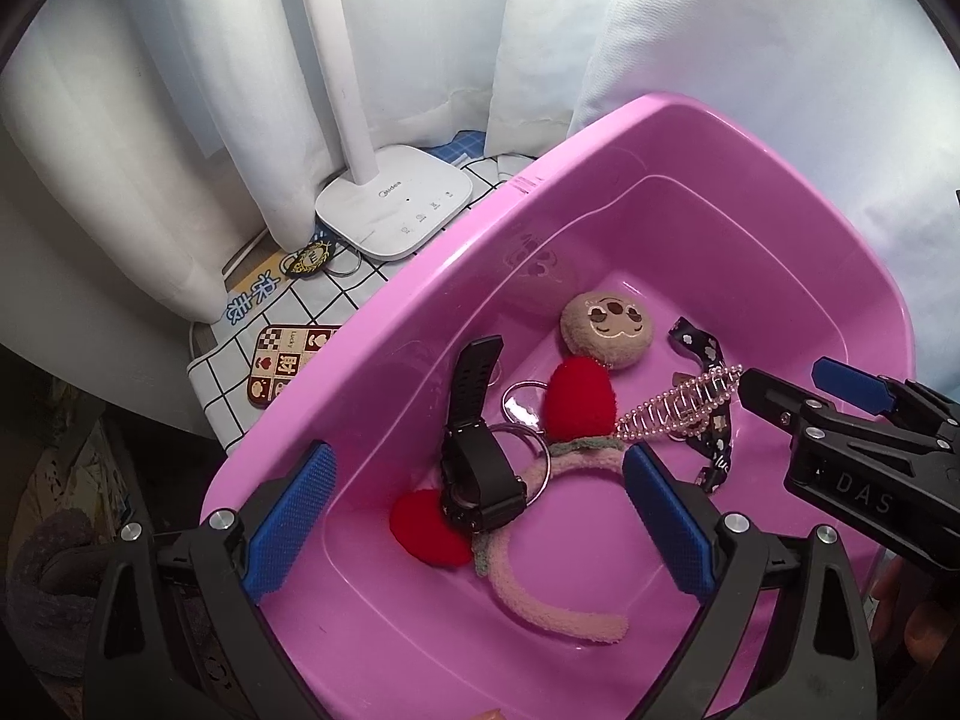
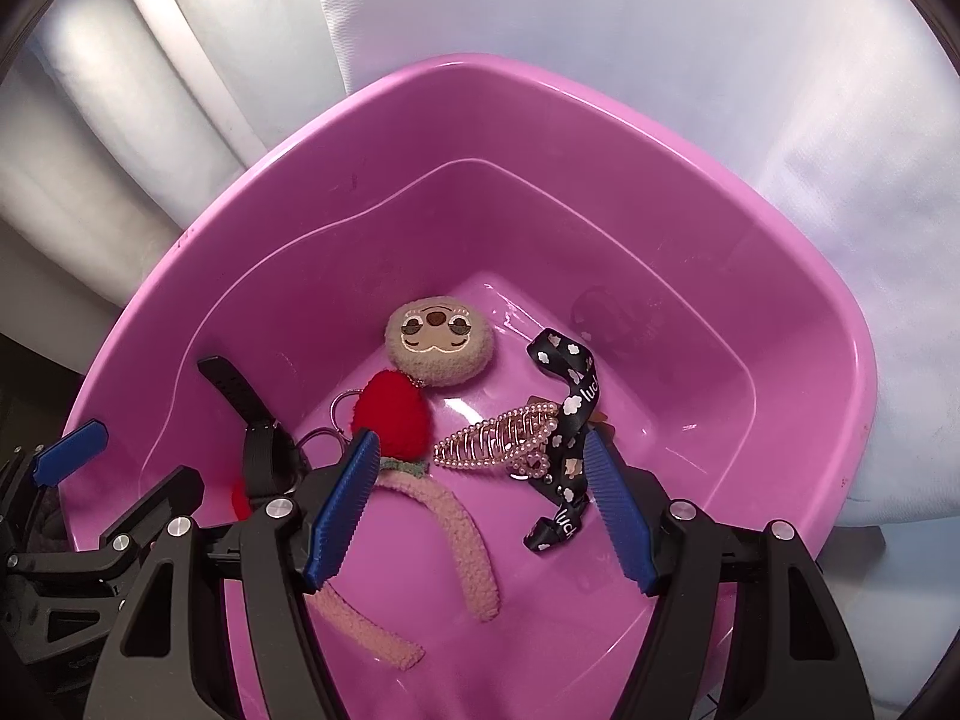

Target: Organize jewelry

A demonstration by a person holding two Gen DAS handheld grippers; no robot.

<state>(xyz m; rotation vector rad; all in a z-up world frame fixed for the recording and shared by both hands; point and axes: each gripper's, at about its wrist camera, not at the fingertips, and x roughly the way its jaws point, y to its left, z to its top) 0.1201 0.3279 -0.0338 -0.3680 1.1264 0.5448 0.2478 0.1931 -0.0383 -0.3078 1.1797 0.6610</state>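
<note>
A pink plastic basin (image 1: 456, 276) (image 2: 252, 228) holds the jewelry. Inside lie a black watch (image 1: 474, 456) (image 2: 258, 444), a pink plush headband (image 1: 558, 594) (image 2: 474, 558) with red hearts (image 1: 579, 399) (image 2: 393, 420), a plush sloth-face charm (image 1: 606, 324) (image 2: 441, 342), a pearl hair claw (image 1: 678, 408) (image 2: 498, 438) and a black printed strap (image 1: 708, 360) (image 2: 570, 414). My left gripper (image 1: 474, 516) is open above the watch. My right gripper (image 2: 480, 498) (image 1: 780, 384) is open above the hair claw and strap, holding nothing.
A white lamp base (image 1: 396, 204) stands behind the basin on a checked cloth (image 1: 228, 366). A patterned card (image 1: 282, 366), a keyring badge (image 1: 309, 258) and a booklet (image 1: 252, 294) lie beside it. White curtains (image 1: 180, 120) hang behind.
</note>
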